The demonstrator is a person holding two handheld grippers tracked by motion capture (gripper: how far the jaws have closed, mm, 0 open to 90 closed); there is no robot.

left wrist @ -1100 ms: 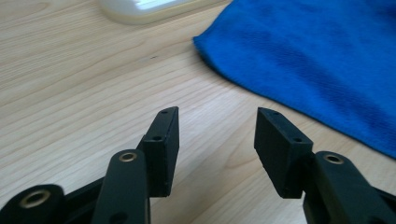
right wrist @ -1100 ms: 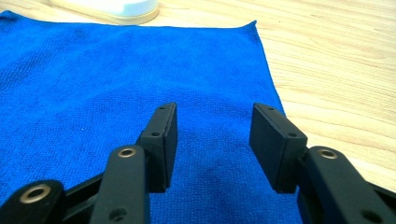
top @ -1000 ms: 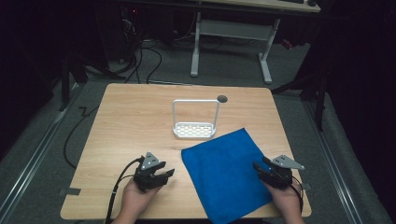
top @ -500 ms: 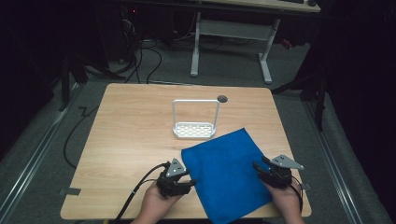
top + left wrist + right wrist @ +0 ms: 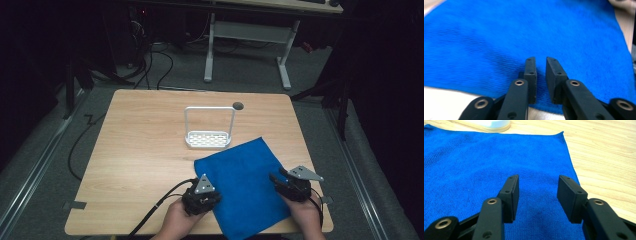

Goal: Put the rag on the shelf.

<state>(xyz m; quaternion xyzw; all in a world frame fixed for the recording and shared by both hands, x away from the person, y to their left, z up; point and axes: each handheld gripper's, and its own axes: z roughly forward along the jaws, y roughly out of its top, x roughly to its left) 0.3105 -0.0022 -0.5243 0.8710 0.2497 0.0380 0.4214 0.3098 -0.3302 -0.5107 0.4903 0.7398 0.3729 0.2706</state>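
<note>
From the high view, a blue square microfibre cloth [image 5: 245,187] lies flat on the near right part of the light wooden table [image 5: 145,150], turned so its corners point away, near, left and right; no long axis stands out. A white wire-handled perforated rack [image 5: 209,129] stands just beyond its far corner. The left gripper [image 5: 212,199] sits at the cloth's left edge, the right gripper [image 5: 276,180] at its right edge, both hands low.

In the left gripper view, jaws stand narrowly apart over the cloth's edge.

In the right gripper view, jaws gape wide above the cloth.
</note>
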